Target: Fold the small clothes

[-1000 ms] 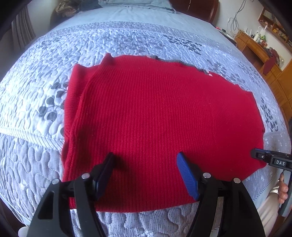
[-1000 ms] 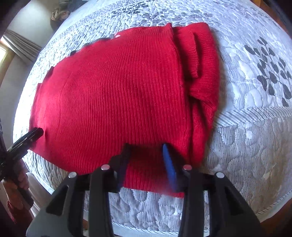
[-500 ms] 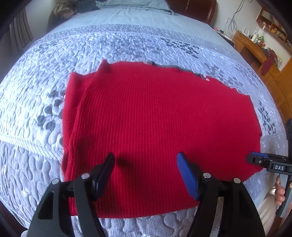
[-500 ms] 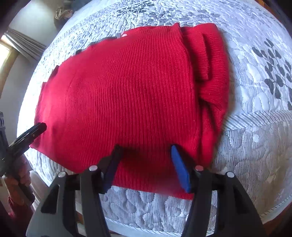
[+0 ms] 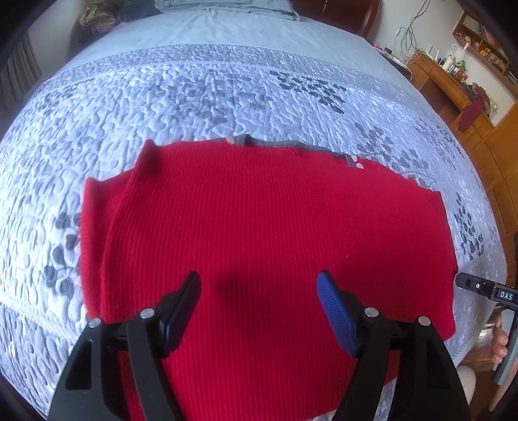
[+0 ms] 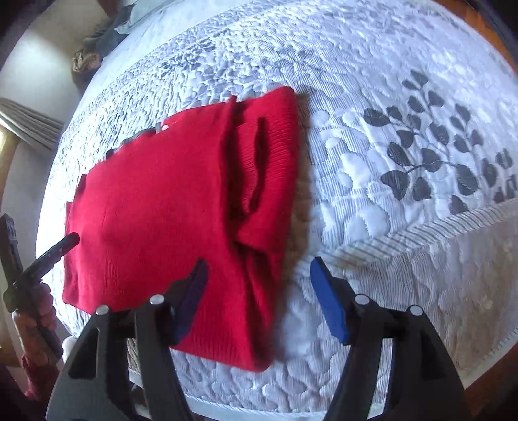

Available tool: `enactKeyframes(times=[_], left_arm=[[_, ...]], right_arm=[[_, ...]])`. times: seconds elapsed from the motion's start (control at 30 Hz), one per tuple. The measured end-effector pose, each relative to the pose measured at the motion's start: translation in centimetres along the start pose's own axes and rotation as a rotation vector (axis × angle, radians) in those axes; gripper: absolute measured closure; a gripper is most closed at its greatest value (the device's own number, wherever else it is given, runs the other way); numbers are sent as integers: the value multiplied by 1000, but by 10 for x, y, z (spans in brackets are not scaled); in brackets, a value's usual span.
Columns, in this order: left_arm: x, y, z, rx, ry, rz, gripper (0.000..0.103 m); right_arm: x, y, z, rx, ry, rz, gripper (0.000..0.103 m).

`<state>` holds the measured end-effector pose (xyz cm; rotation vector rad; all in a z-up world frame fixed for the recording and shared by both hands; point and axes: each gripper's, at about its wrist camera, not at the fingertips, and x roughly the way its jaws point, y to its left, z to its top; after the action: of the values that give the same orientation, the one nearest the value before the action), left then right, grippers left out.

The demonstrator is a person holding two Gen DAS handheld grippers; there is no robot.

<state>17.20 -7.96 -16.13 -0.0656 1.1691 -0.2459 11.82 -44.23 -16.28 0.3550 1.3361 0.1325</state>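
Observation:
A red ribbed sweater lies folded flat on the quilted bedspread, a thin grey garment edge showing at its far side. My left gripper hovers over the sweater's near edge, its jaws opening and nothing pressed between them. In the right wrist view the sweater has its sleeve folded along the right side. My right gripper hangs above that side's near corner, jaws opening, pads off the cloth. Each gripper shows in the other's view: the right gripper and the left gripper.
The bed's near edge runs just below the grippers. A pillow and a heap of clothes lie at the bed's head. A wooden desk with clutter stands to the right, and a curtain hangs at the left.
Both grippers drew back and up from the sweater, which now looks smaller. The right jaws spread wider and shifted right, past the folded sleeve edge.

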Motion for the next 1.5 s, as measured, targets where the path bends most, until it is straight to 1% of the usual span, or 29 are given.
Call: enactKeyframes(times=[0.13,0.2,0.37,0.43,0.5,0.57,0.6,0.63,0.67,0.7,0.77,0.87,0.9,0.97,1.03,1.07,1.13,1.23,1.3,1.37,1.4,1.43,1.47,1.5], left_arm=[[16,-9,11,36,11,20,29],[25,-7,14,27,27,27,28],[35,-2,11,40,35,19,28],[39,-1,10,49,38,14,27],[41,2,10,35,41,1,26],[42,3,10,29,47,-10,26],[43,3,10,33,50,-10,26],[43,3,10,38,54,-10,26],[44,3,10,42,59,-12,26],[45,3,11,44,64,-16,26],[46,6,12,40,78,-33,26],[48,9,14,34,93,-56,25],[48,10,14,38,95,-59,25],[49,9,14,43,96,-60,25],[49,9,14,44,97,-64,25],[49,9,15,44,98,-65,25],[50,8,15,46,101,-62,24],[51,7,16,51,104,-55,22],[52,7,16,53,106,-58,20],[53,7,16,57,106,-57,20],[53,7,17,58,106,-57,20],[53,7,17,60,106,-58,20],[53,8,17,60,106,-60,19],[53,9,17,60,107,-63,19]], right_arm=[[10,-3,8,10,18,39,36],[14,-5,13,24,25,63,36],[21,-11,22,54,35,105,32],[24,-10,25,44,40,97,32],[27,-7,26,36,34,88,39],[28,-8,27,26,24,87,57],[28,-9,29,33,23,93,62],[28,-11,30,39,24,102,75],[27,-12,30,43,28,121,80],[26,-12,31,54,31,138,82],[22,-9,30,51,24,120,88],[16,2,30,47,12,48,90],[14,8,31,37,8,14,90],[6,32,32,-26,-15,-92,91],[-2,55,33,-93,-43,-165,91],[-8,70,34,-129,-59,-179,91],[-16,95,35,-184,-74,-178,91],[-21,138,36,-269,-84,-145,92],[-16,167,35,-322,-75,-107,92],[-5,188,33,-357,-50,-83,92],[4,199,31,-381,-29,-70,91],[12,206,28,-396,-7,-55,86],[20,211,26,-402,21,-24,85],[24,214,23,-400,41,2,81]])
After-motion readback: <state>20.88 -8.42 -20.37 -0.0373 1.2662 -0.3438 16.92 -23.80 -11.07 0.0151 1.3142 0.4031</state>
